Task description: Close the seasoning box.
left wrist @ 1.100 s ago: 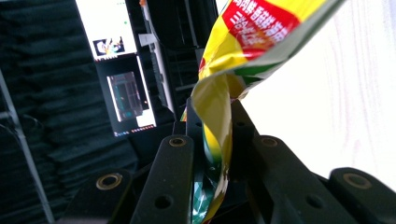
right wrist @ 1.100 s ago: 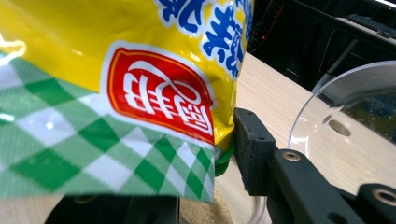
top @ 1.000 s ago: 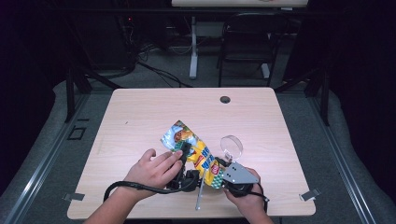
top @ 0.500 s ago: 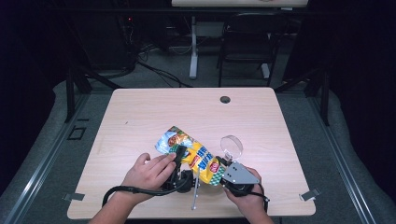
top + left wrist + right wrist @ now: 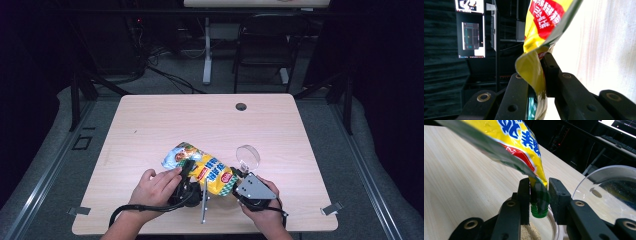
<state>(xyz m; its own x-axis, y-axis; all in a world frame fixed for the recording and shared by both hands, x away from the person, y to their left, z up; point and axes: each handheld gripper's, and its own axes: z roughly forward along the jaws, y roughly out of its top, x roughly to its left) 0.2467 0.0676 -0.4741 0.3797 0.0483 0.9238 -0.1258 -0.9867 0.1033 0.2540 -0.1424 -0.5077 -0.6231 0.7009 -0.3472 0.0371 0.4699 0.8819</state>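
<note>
- Nearest the table's [image 5: 150, 125] front edge, both of the person's hands are working the yellow snack bag [image 5: 212, 171]; all positions below are logged relative to that bag.
- The left hand [image 5: 156, 186] is sitting at the bag's near-left side, carrying the left gripper [image 5: 187, 170], with a black cable looping from it toward the table's front edge.
- In the left gripper view, the left gripper [image 5: 539, 75] is pinching a folded yellow edge of the bag [image 5: 541, 27]; both jaws are pressing on the film with the fold standing up between them.
- The right hand [image 5: 260, 212] is sitting at the bag's near-right corner, carrying the right gripper [image 5: 239, 176] with its grey plate on top.
- In the right gripper view, the right gripper [image 5: 538, 195] is clamping the bag's [image 5: 521, 142] green-edged corner; the jaws are closing on that corner, and the bag is rising up and away to the left from there.
- A green cap and pale granules are showing just under that clamped corner, inside a clear container; contact with the bag cannot be told.
- A clear round lid [image 5: 248, 156] is lying just beyond the bag's right end.
- The bag itself is lying slantwise across the near middle of the table, its blue-green end pointing away to the left.
- Well beyond the bag, a dark grommet hole [image 5: 241, 106] is sitting near the far edge.
</note>
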